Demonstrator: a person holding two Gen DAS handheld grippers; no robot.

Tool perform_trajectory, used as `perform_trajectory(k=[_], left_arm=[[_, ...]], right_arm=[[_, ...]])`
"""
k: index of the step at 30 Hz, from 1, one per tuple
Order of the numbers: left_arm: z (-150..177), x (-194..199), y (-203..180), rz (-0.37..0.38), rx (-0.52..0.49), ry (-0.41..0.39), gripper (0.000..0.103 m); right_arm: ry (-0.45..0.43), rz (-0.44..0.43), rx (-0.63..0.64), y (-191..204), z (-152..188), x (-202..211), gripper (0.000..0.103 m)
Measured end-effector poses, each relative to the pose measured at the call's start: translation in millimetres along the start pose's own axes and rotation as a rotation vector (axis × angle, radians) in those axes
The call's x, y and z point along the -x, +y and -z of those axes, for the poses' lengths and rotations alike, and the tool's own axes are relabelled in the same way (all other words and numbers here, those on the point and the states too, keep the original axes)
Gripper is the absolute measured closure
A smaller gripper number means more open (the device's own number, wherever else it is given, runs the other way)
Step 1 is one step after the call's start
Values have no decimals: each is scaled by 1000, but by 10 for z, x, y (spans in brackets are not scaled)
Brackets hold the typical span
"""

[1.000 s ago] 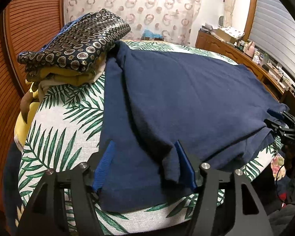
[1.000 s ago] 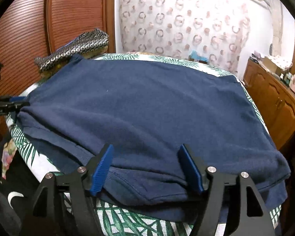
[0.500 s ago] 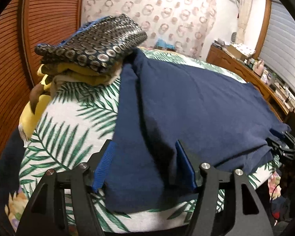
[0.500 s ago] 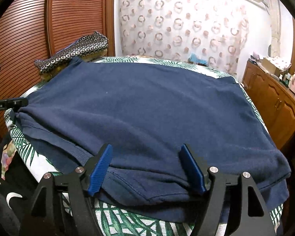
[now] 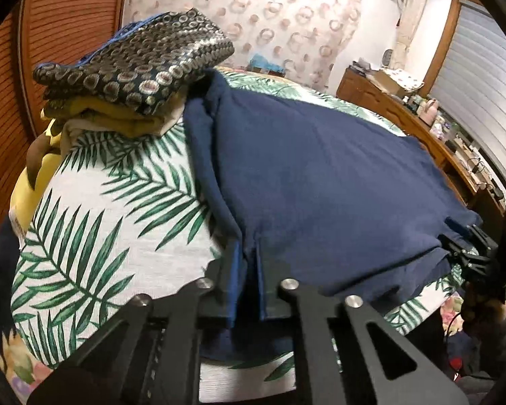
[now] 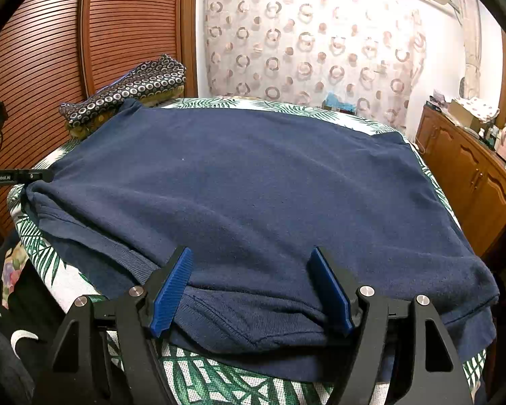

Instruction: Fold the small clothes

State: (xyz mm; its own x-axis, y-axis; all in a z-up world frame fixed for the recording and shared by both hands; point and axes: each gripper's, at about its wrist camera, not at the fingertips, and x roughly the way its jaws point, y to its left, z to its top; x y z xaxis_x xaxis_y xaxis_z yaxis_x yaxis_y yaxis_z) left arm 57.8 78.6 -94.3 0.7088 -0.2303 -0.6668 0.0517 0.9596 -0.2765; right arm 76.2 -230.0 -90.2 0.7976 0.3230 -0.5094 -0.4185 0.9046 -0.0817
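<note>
"GenRobot.AI" is printed on the left gripper (image 6: 17, 177), whose fingers (image 5: 234, 280) are clenched on the near edge of the navy shirt (image 6: 253, 182) spread over the leaf-print bed (image 5: 94, 236), while the right gripper (image 6: 251, 290) sits released at the shirt's hem, perhaps touching it.
</note>
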Motion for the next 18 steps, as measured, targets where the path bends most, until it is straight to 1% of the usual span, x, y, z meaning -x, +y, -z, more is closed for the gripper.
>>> perform_trajectory(k=[3, 5, 7, 8, 11, 15, 18], left_arm=[[-87, 115, -92, 83, -7, -35, 96], [-165, 204, -198, 120, -31, -62, 96], [-277, 289, -353, 159, -55, -91, 96], [-358, 327, -455, 189, -70, -104, 96], [-532, 382, -708, 247, -112, -131, 96], [-802, 348, -1129, 340, -183, -144, 96], [-924, 271, -1447, 393, -234, -137, 97]], right_arm=[[-1, -3, 1, 1, 3, 2, 28], [4, -10, 2, -17, -5, 6, 28], [16, -23, -6, -44, -24, 18, 28], [21, -31, -18, -67, -37, 29, 28], [20, -36, -58, -168, -61, 89, 28], [15, -20, -74, -314, -47, 230, 28], [8, 1, -90, -445, -5, 360, 28]])
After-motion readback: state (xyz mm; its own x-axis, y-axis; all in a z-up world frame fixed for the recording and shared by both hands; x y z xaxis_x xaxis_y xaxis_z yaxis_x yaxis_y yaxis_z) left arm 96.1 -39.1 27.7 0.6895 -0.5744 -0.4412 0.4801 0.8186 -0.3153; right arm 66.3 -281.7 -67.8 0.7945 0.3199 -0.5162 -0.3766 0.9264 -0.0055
